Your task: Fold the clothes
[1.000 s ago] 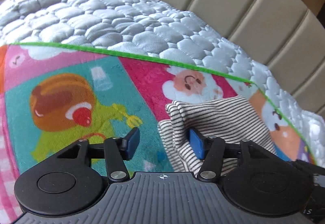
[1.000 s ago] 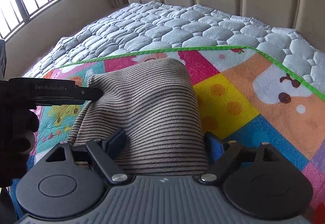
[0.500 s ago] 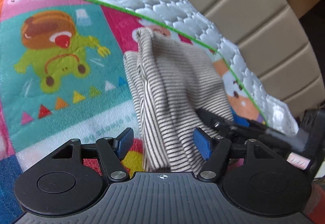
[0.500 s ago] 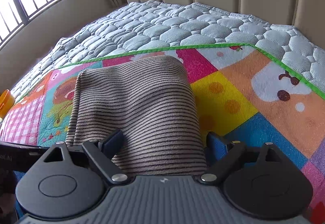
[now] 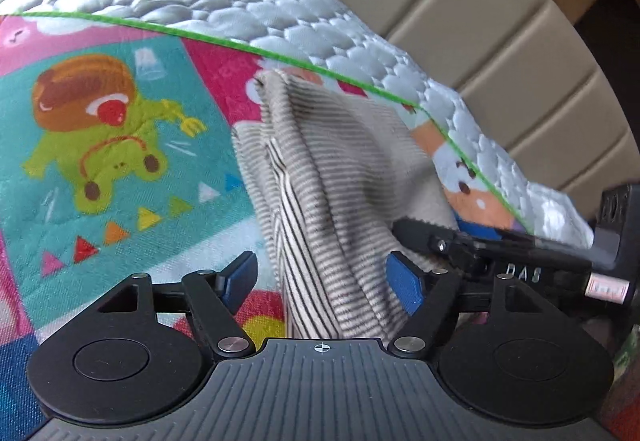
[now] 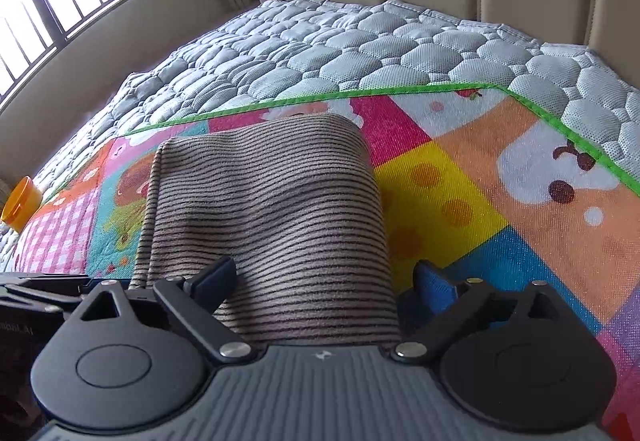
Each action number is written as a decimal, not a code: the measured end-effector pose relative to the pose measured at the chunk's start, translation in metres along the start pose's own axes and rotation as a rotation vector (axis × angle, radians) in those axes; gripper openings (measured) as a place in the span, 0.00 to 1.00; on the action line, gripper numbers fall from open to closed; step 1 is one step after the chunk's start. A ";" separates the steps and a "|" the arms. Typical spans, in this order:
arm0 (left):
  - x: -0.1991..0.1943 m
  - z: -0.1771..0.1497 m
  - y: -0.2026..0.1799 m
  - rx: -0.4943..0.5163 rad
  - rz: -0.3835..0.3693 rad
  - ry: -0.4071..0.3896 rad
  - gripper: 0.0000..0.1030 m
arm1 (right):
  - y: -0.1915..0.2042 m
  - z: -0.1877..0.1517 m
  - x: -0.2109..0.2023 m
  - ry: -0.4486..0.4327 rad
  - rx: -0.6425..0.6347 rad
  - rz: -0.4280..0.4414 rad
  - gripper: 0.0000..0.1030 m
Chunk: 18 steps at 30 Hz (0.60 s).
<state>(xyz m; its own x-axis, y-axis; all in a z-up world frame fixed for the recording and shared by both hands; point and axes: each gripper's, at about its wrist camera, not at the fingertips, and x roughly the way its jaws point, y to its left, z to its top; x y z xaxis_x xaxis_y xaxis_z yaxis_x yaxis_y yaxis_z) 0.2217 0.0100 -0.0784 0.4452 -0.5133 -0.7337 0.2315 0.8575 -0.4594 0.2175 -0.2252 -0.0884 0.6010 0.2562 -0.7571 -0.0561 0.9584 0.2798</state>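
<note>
Where striped garment nears mat's green edge, left tool, right tool both spread.

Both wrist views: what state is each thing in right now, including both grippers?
Striped garment: folded into a narrow stack, lying on the mat, its near end between both grippers' fingers.
Left gripper: open, fingers either side of the garment's edge.
Right gripper: open, straddling the garment.
Cartoon play mat: spread flat on the quilted mattress.
Orange cup: at the mat's far left edge, tilted.
</note>
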 end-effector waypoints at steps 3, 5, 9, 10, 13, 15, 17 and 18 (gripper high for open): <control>0.001 -0.002 -0.007 0.067 0.043 0.000 0.77 | -0.010 -0.003 0.004 0.027 0.083 0.048 0.93; 0.000 -0.002 -0.006 0.080 0.048 0.001 0.75 | -0.018 -0.007 0.008 0.058 0.167 0.101 0.93; -0.001 -0.002 -0.002 0.084 0.045 0.005 0.75 | -0.024 -0.014 0.010 0.112 0.282 0.200 0.96; -0.002 -0.002 -0.001 0.088 0.045 0.002 0.74 | -0.019 -0.015 0.007 0.123 0.274 0.210 0.96; -0.008 0.002 0.001 0.112 0.077 -0.022 0.73 | -0.006 -0.020 -0.001 0.140 0.255 0.231 0.96; -0.011 0.004 0.004 0.116 0.094 -0.031 0.73 | 0.002 -0.024 0.000 0.159 0.241 0.223 0.96; -0.013 0.006 0.007 0.110 0.101 -0.032 0.75 | 0.007 -0.025 0.000 0.162 0.209 0.199 0.95; -0.012 0.006 0.008 0.099 0.089 -0.022 0.75 | 0.009 -0.024 0.000 0.159 0.194 0.187 0.95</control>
<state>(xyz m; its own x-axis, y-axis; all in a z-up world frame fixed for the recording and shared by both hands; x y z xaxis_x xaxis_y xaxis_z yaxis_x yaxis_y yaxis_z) 0.2232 0.0235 -0.0702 0.4866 -0.4348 -0.7577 0.2735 0.8996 -0.3406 0.1973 -0.2136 -0.1001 0.4612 0.4569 -0.7606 0.0084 0.8549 0.5187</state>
